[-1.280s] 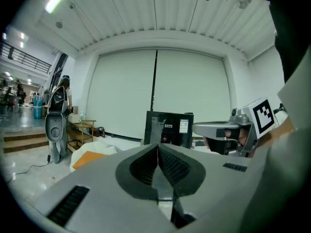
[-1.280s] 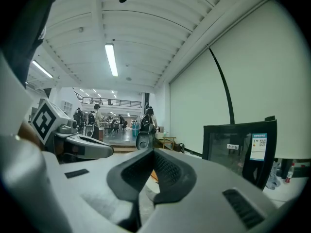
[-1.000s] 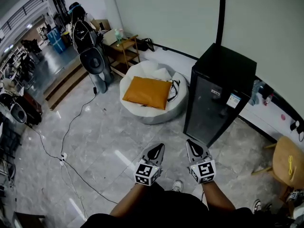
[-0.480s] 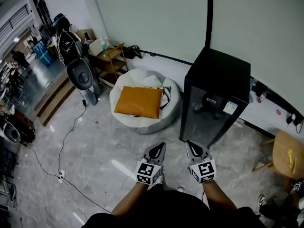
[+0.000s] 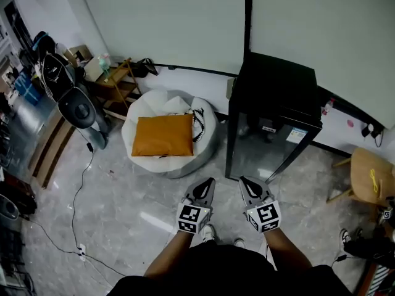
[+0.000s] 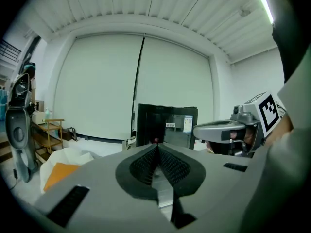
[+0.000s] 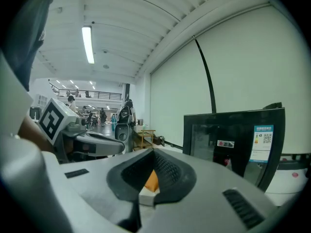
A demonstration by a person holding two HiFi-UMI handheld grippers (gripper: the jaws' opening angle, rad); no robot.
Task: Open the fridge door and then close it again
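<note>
Fridge (image 5: 271, 128) now looms closer, upright, door shut, just ahead-right of both grippers; right gripper (image 5: 243, 180) nearer than left gripper (image 5: 210, 181), all fingers (image 7: 167, 171) pressed together, empty.

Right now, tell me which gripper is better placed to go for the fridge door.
Right, probably. In the head view the right gripper points at the fridge door, while the left gripper sits off its left edge. Both are shut, empty and short of it.

Grey marble floor (image 5: 123, 196), pale wall (image 5: 166, 23), white beanbag (image 5: 185, 106) with orange cushion (image 5: 163, 135), wooden shelf (image 5: 117, 82), wooden stool (image 5: 369, 179)
</note>
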